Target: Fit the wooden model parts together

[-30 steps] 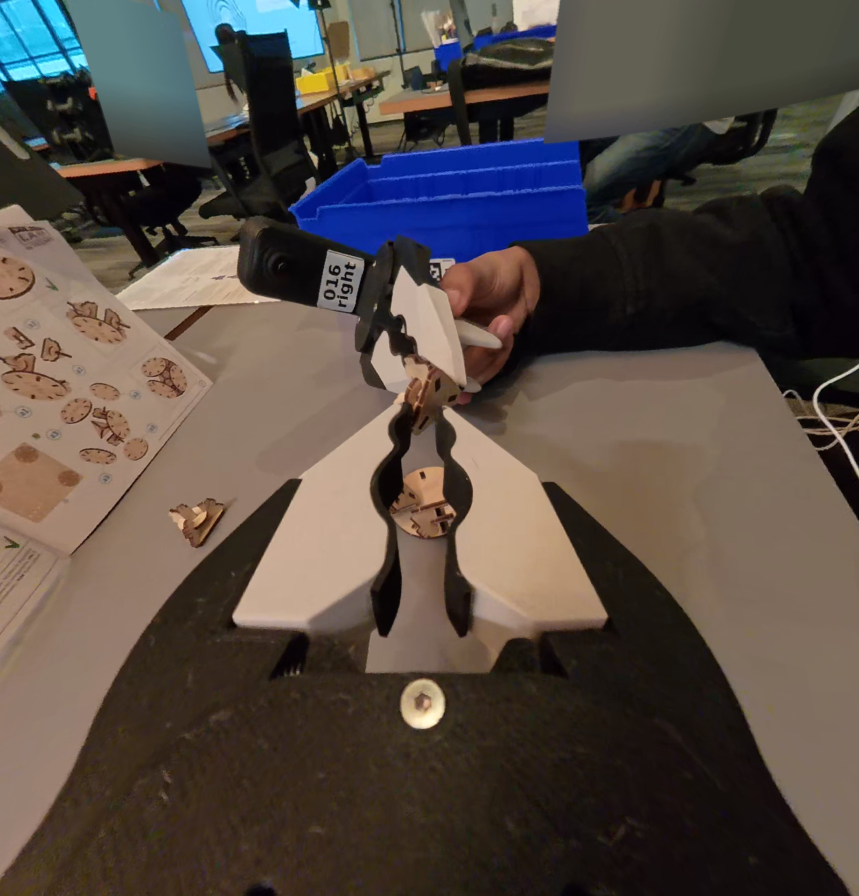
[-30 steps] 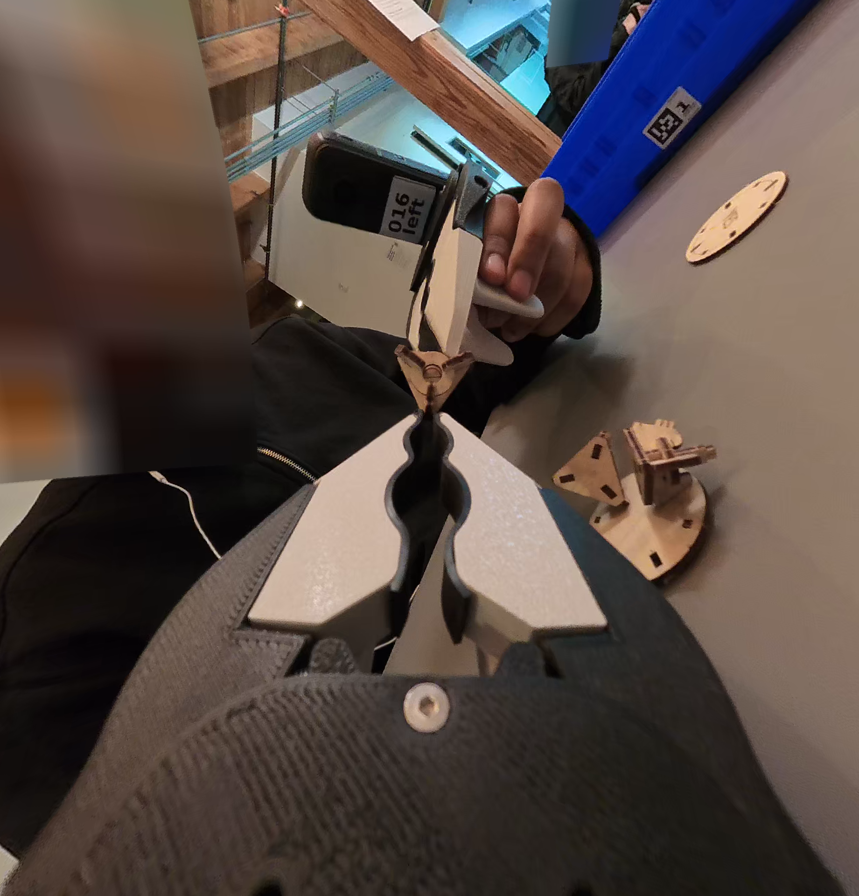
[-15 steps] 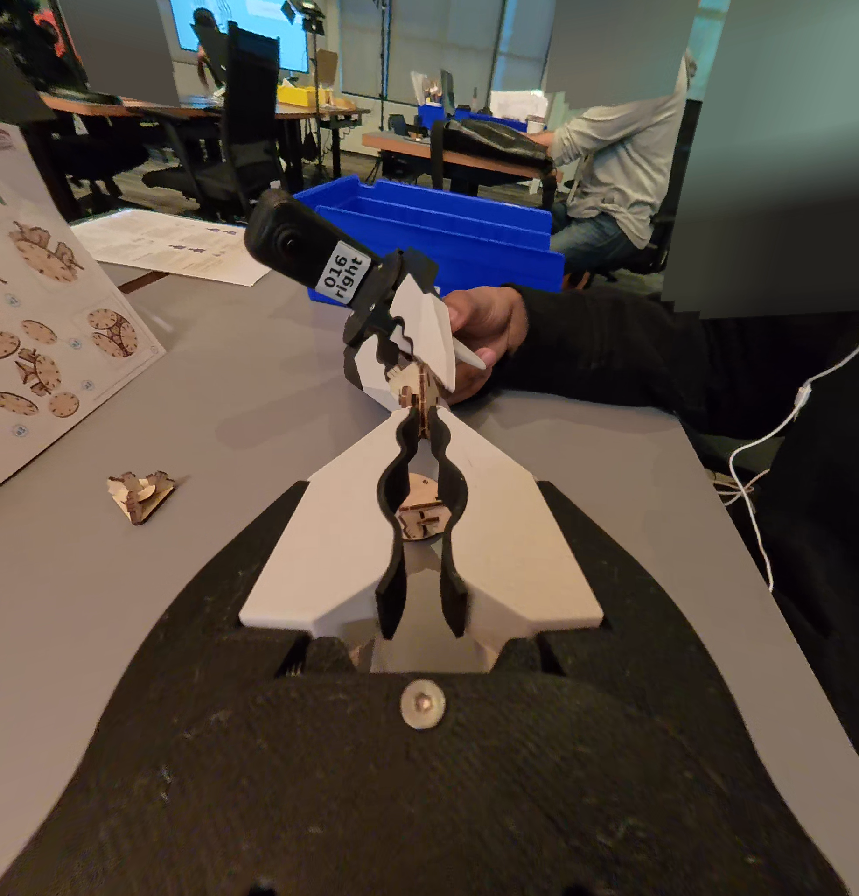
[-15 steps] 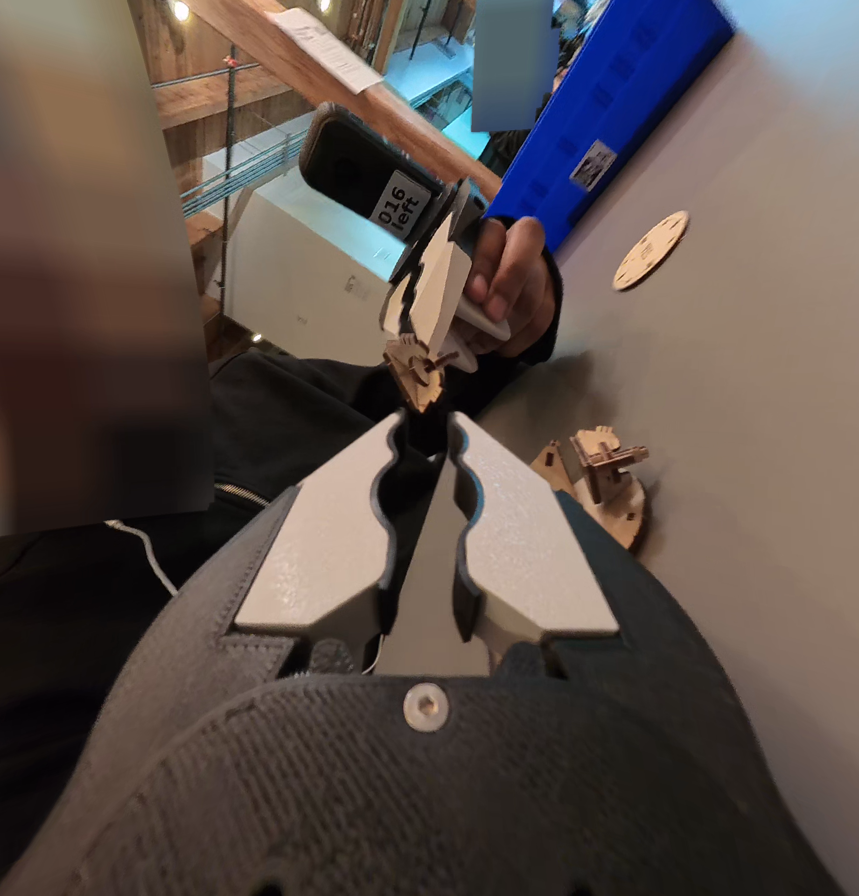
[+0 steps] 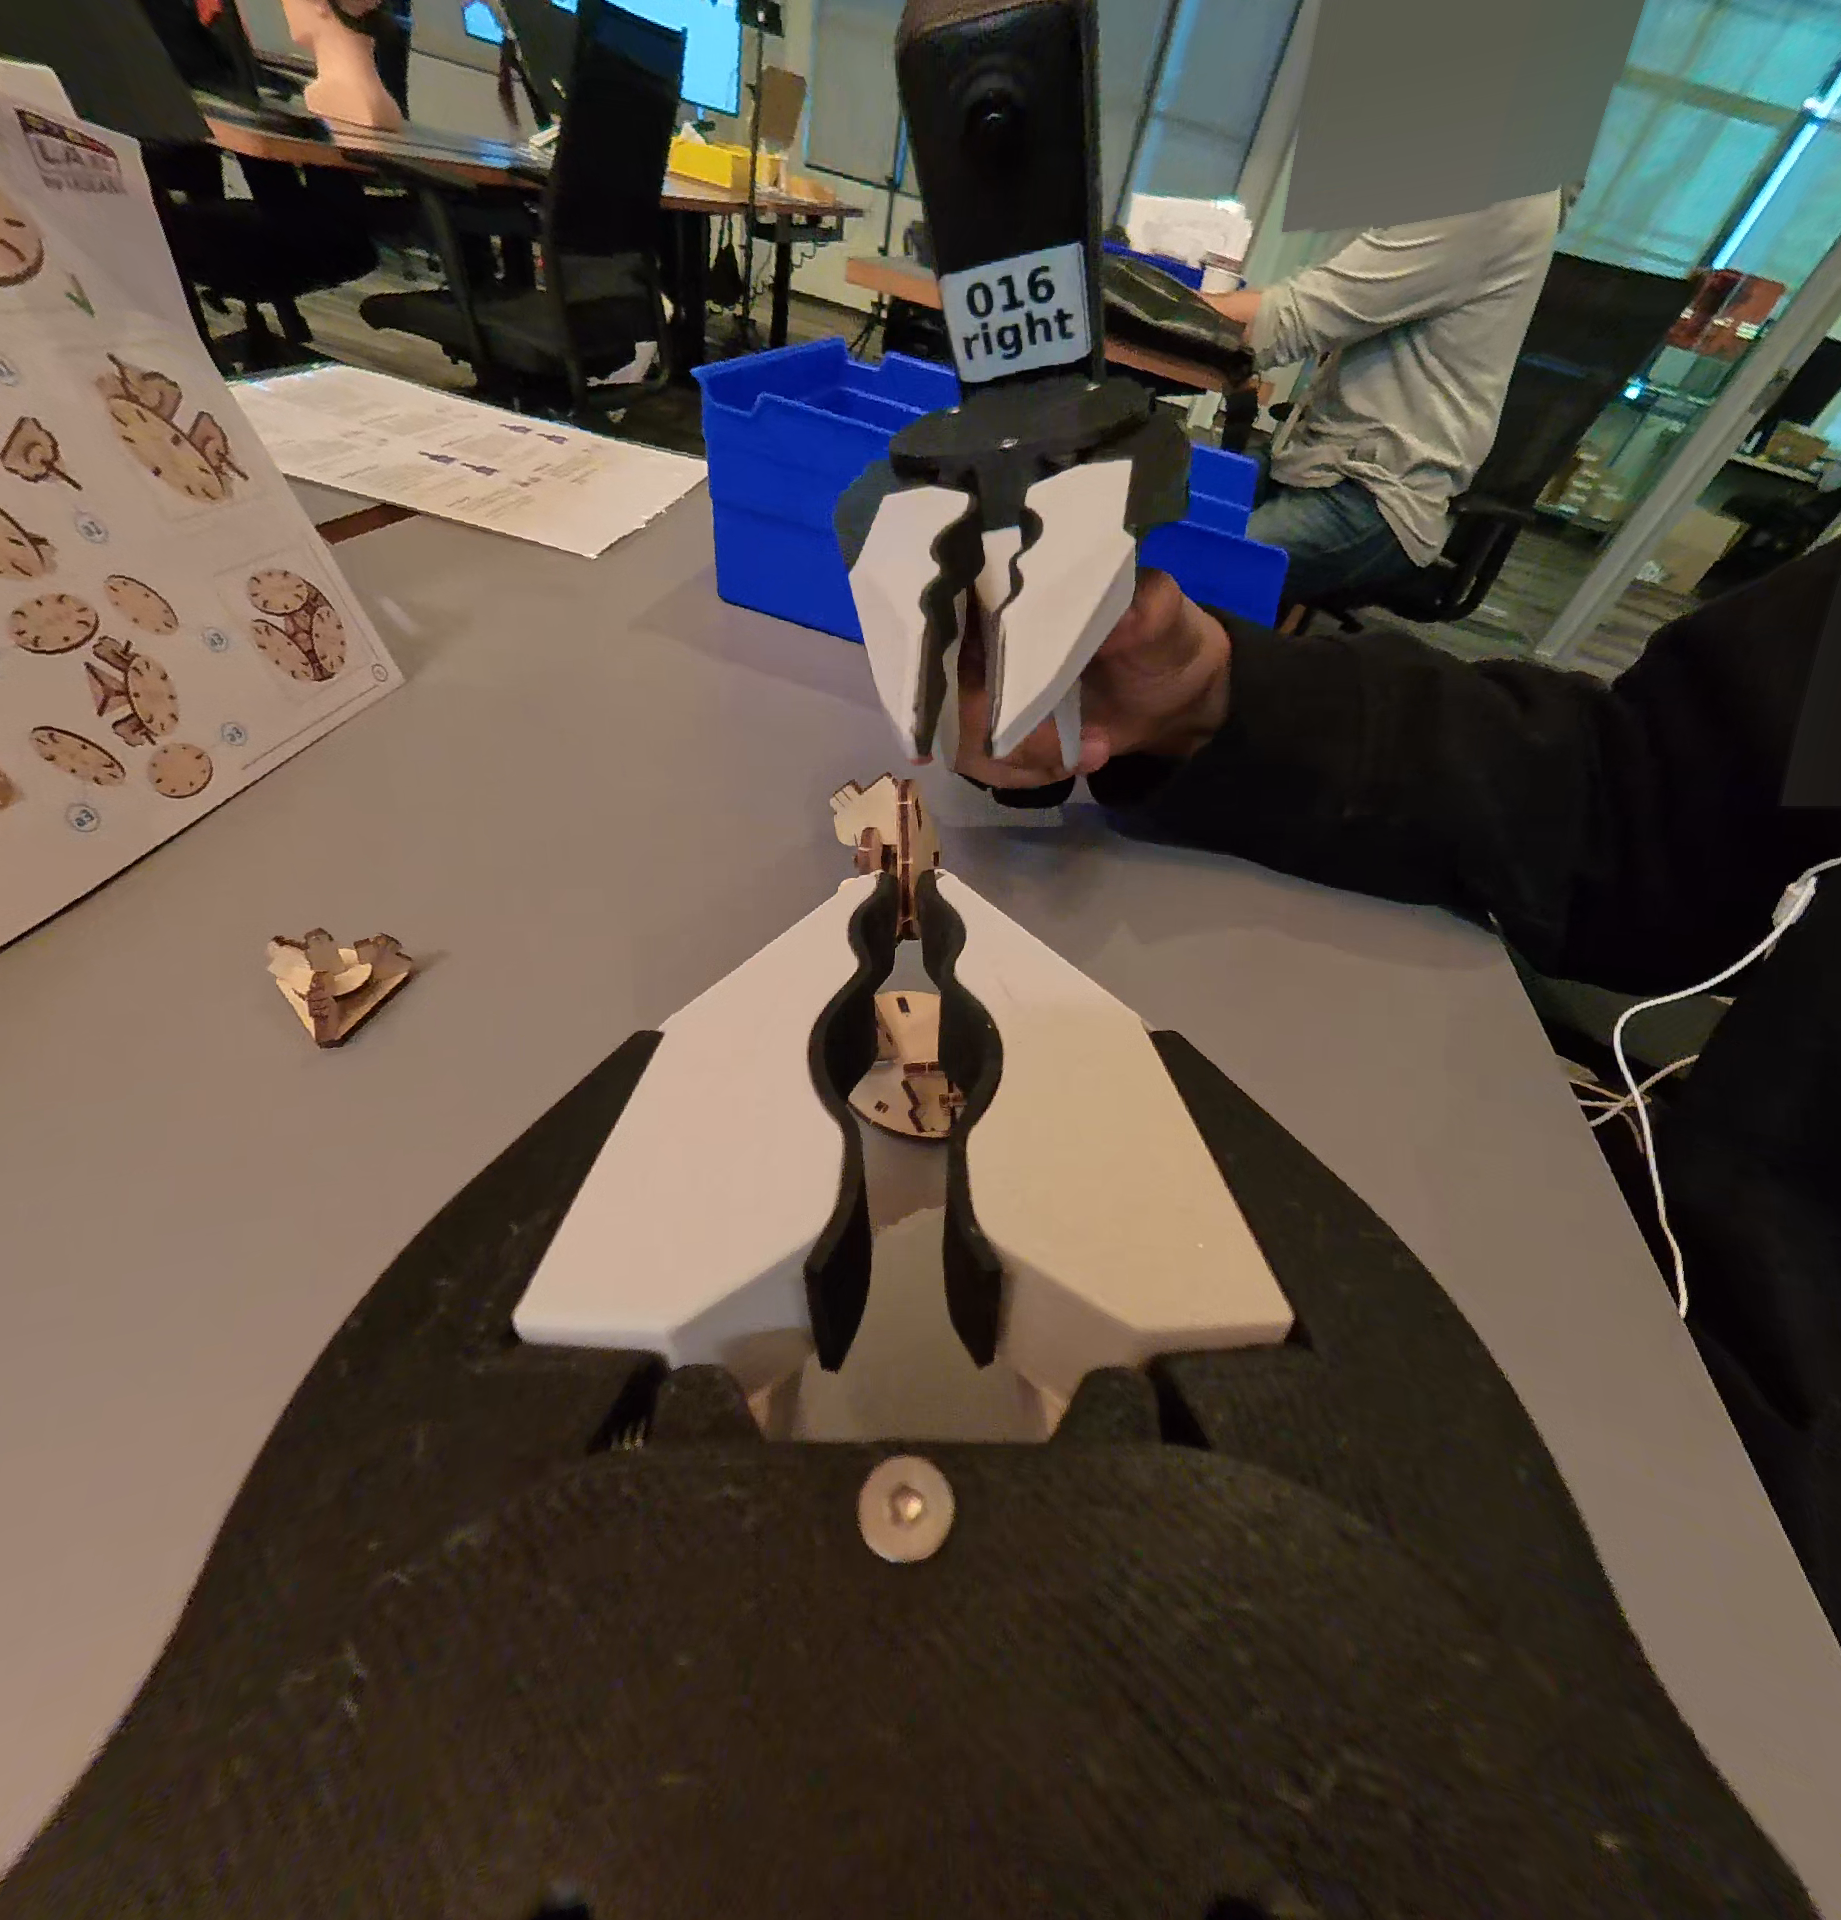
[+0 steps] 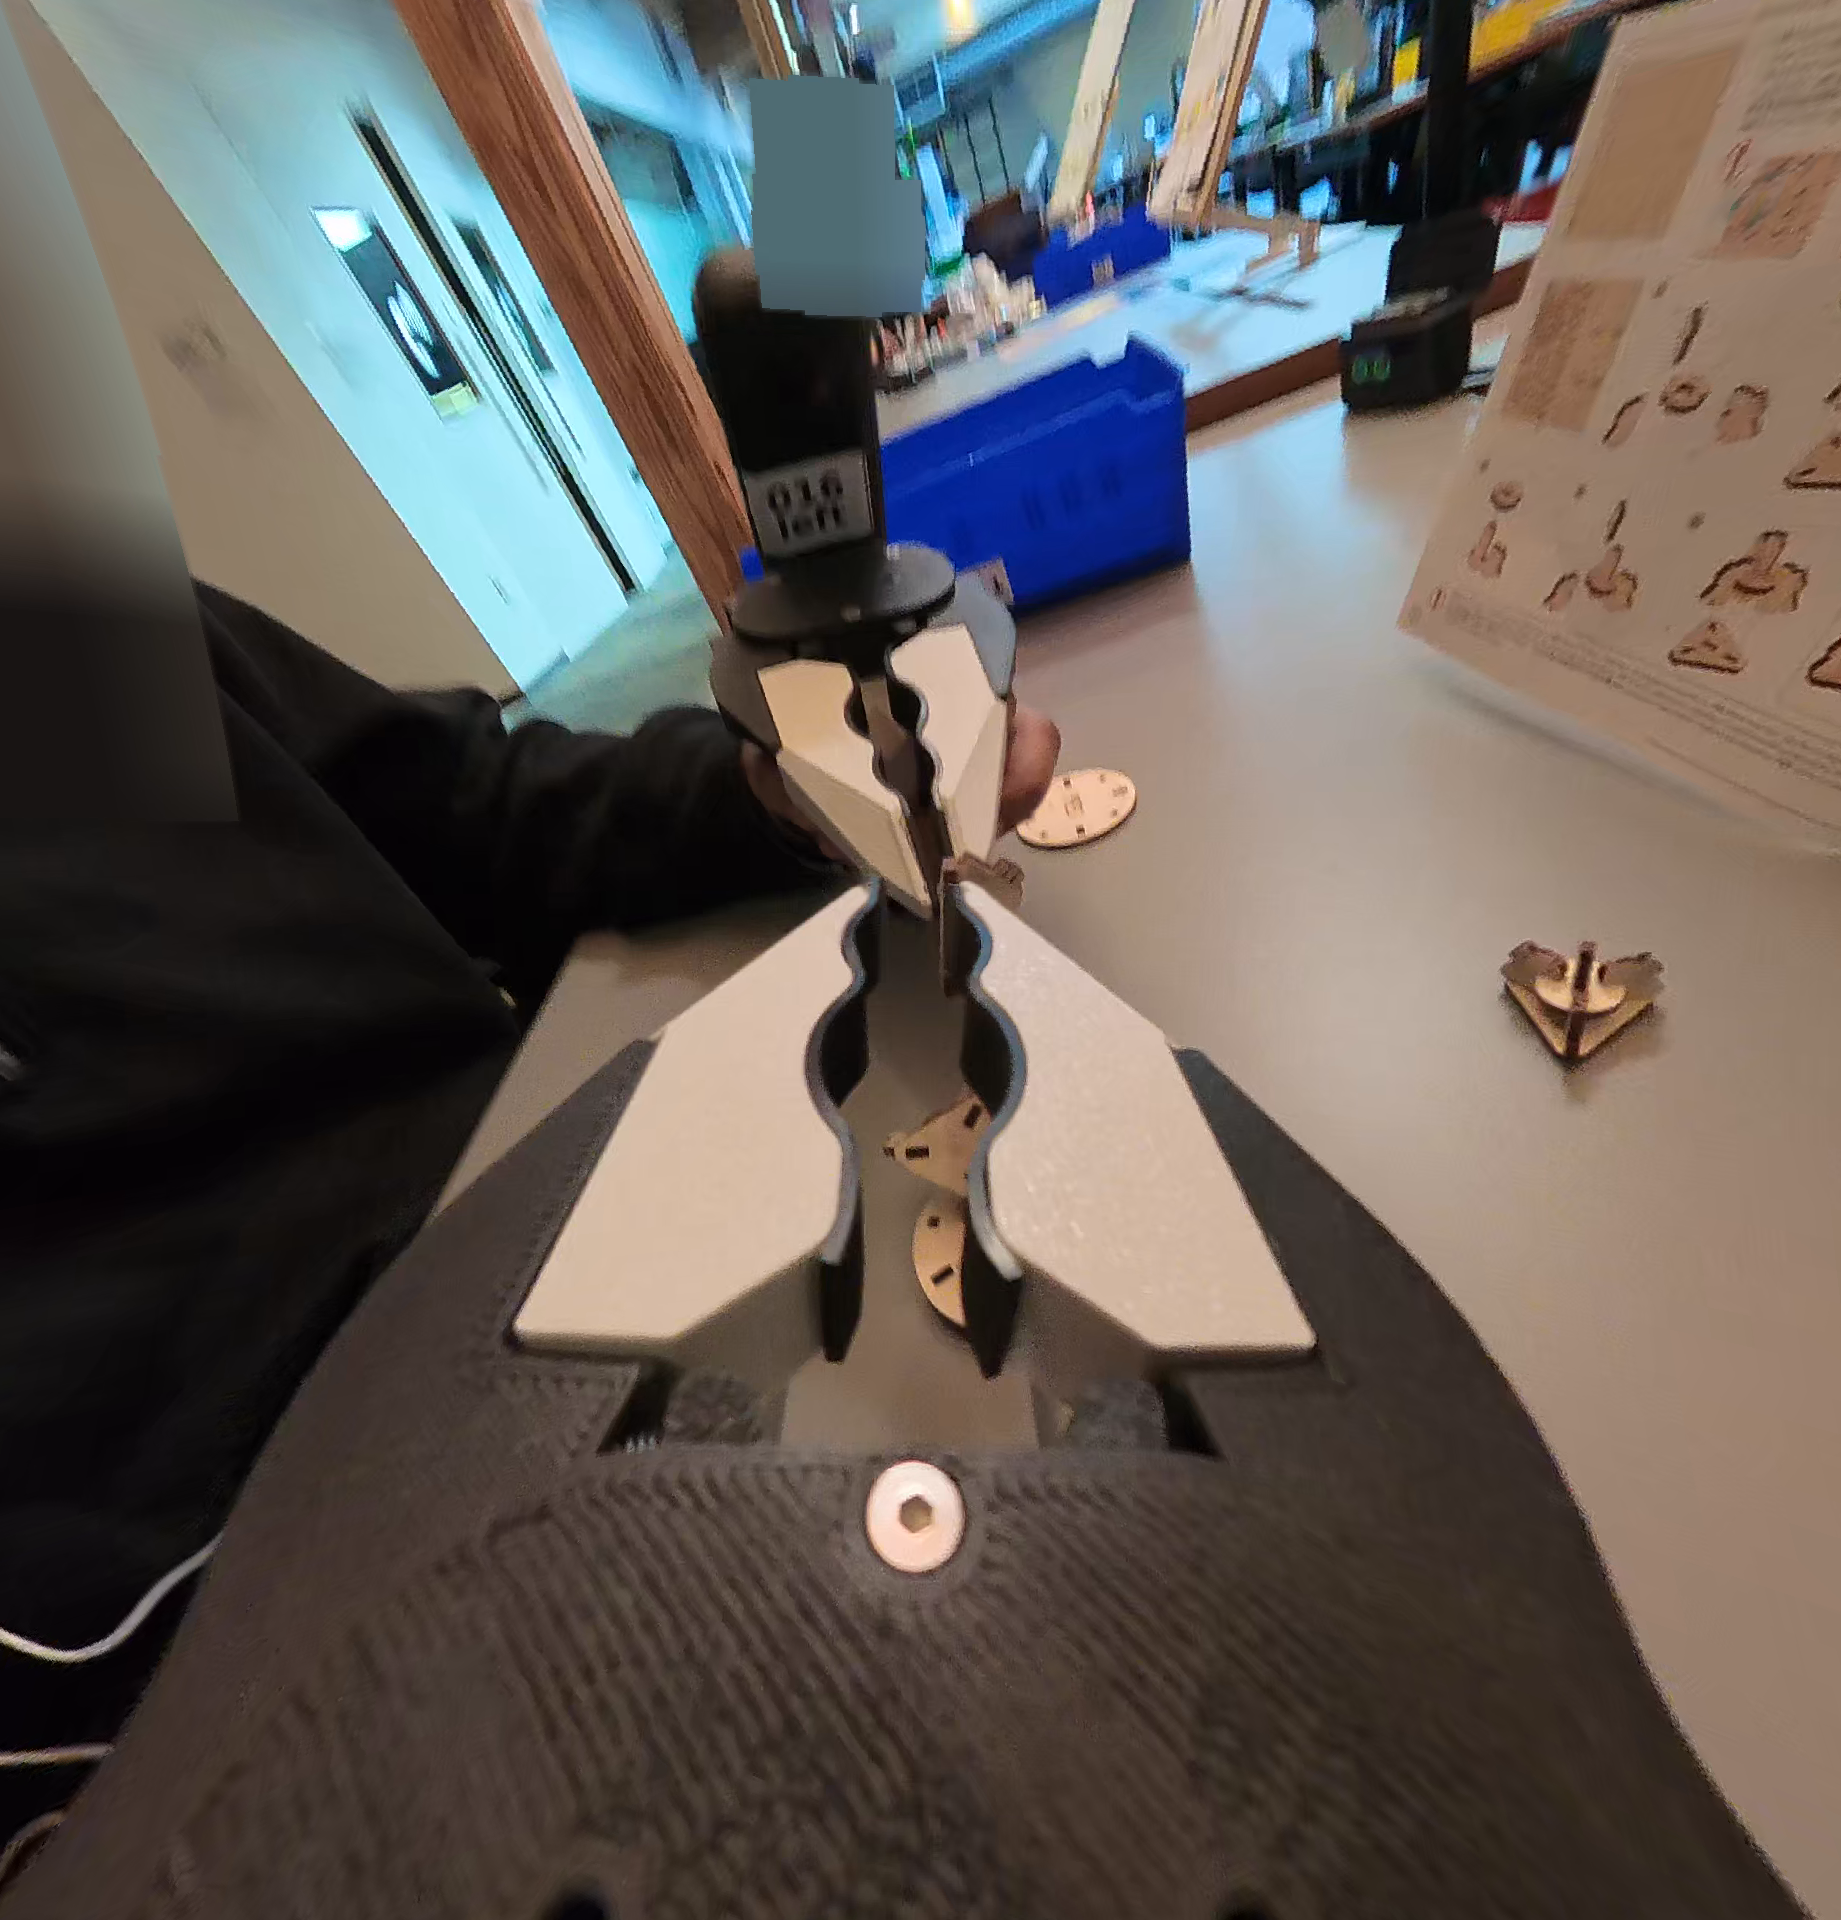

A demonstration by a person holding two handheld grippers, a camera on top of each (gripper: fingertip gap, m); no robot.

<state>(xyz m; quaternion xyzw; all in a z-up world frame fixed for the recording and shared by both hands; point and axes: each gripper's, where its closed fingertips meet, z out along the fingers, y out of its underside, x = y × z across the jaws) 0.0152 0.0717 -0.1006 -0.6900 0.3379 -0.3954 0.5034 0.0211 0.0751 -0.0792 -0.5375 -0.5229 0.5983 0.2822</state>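
My left gripper (image 5: pixel 900 883) is shut on a small wooden laser-cut assembly (image 5: pixel 885 831), gripping its thin plate edge-on above the grey table (image 5: pixel 583 831). My right gripper (image 5: pixel 952 743) hangs upright just beyond and above it, fingers apart and empty, held by a hand in a black sleeve. In the right wrist view the right gripper (image 6: pixel 918 899) is open, and the left gripper (image 6: pixel 926 883) points into it with the wooden piece (image 6: pixel 983 878) at its tips. The piece lies close to the right fingertip (image 6: pixel 989 935); the pads do not press on it.
A triangular wooden assembly (image 5: pixel 339 982) lies on the table to the left, also in the right wrist view (image 6: pixel 1581 997). A wooden disc with parts (image 5: pixel 911 1081) lies under my left gripper. There is also a flat disc (image 6: pixel 1077 808), an instruction sheet (image 5: pixel 116 520), a blue bin (image 5: pixel 791 468) and a white cable (image 5: pixel 1664 1039). Left and right tips are no more than a few centimetres apart.
A second ago the right gripper was shut on the wooden piece. The left gripper closed on it, the right opened and drew back upright; the left now holds it alone.
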